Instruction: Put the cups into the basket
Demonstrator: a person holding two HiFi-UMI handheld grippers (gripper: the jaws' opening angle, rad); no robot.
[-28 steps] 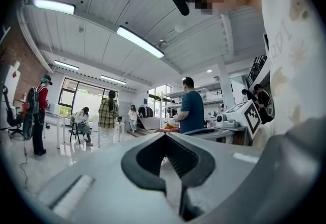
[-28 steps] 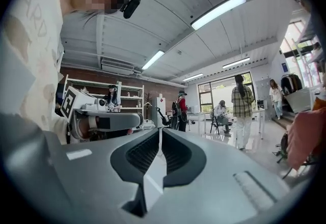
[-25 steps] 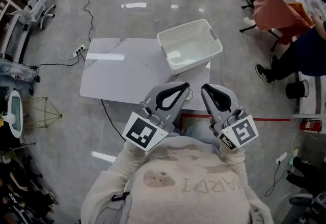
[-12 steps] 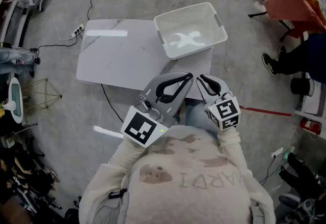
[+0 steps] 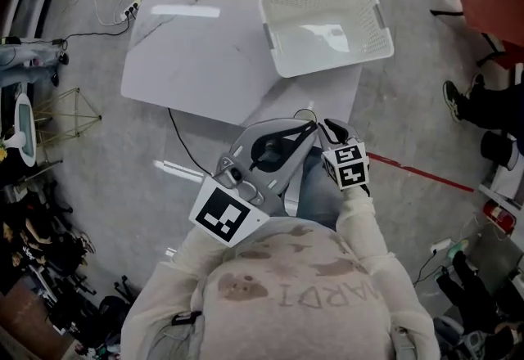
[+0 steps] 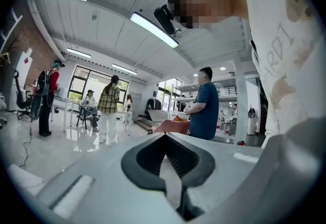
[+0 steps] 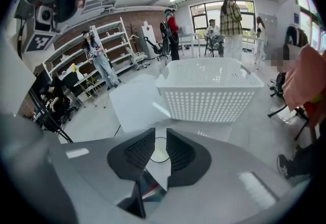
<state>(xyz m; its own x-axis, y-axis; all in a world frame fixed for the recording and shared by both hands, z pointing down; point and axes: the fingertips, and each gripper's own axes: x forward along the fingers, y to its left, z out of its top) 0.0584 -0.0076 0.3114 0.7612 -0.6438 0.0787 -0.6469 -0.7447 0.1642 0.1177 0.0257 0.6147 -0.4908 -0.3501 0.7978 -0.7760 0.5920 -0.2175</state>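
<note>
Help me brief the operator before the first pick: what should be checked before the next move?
1. Basket on the table, nothing in it: ok.
2. Right gripper ready to grasp: jaws slightly apart, nothing between them, facing the table and basket: ok.
3. Left gripper ready to grasp: jaws together, empty, aimed up at the room rather than at the table: not ok.
4. Cup located: only a thin ring shows at the table's near edge, just ahead of the right gripper; whether it is a cup: cannot tell.
5. More cups in view: none visible on the table: not ok.
</note>
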